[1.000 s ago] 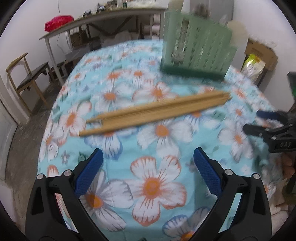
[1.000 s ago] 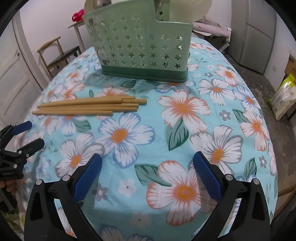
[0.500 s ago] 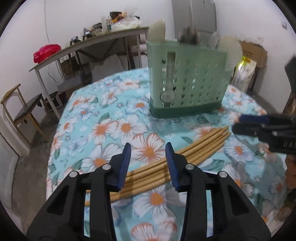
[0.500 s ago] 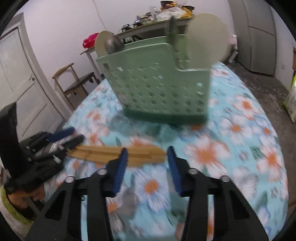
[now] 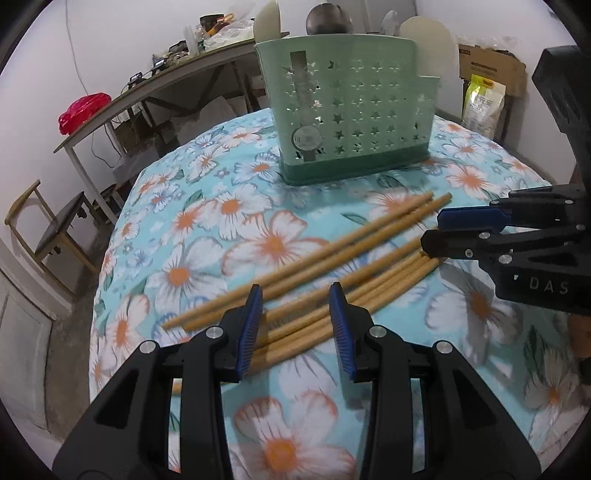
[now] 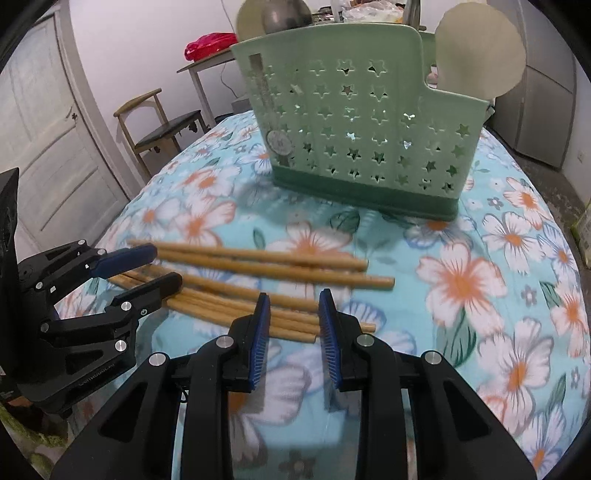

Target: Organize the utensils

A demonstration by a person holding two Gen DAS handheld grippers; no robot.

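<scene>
Flowery tablecloth point(image 5: 280, 439), chopsticks point(image 5: 332, 254) scattered before the green caddy point(image 5: 354, 122). Both grippers, left point(image 5: 295, 321) and right point(image 6: 293, 325), half-open, gripping nothing. Light, stiff, probably rolly sticks; I'd pinch mid-length.

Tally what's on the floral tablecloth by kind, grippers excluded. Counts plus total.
Wooden chopsticks: 6 (the bundle overlaps, so this is a best count)
Green utensil holder: 1
Cream utensils in holder: 2
Metal utensils in holder: 2 (only the tops show)
Total: 11
</scene>
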